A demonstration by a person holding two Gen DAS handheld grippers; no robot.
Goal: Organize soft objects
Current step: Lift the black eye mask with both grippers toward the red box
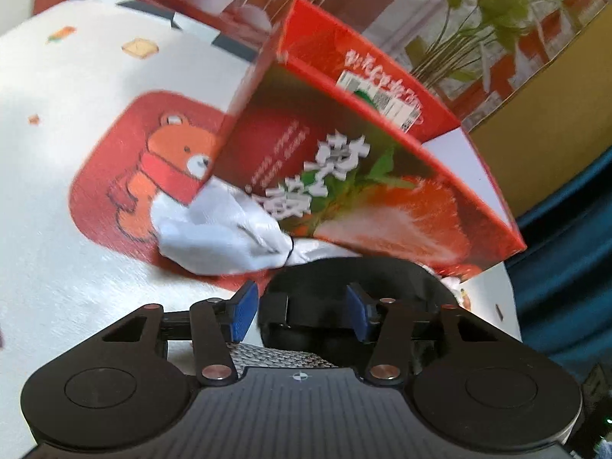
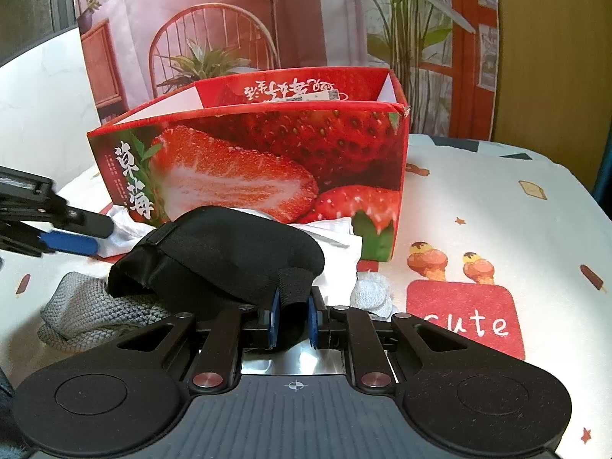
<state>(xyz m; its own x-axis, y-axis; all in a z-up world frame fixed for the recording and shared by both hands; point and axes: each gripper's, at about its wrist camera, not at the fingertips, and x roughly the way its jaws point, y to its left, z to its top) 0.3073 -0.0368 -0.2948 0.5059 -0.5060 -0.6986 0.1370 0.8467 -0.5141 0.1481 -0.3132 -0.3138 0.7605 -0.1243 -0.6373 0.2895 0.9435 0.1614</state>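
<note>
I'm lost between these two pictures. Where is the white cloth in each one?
Left wrist view: the white cloth lies crumpled at the centre, under the near corner of the strawberry box.
Right wrist view: the cloth pokes out at the box's base, behind the black soft item.
Shared landmark: the red strawberry box.

Cartoon-print tablecloth (image 2: 497, 199); printed room-scene backdrop (image 2: 267, 19) behind.

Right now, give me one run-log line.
right gripper: shut on black pad | left gripper: open, empty | strawberry box: upright | white cloth: outside
</note>
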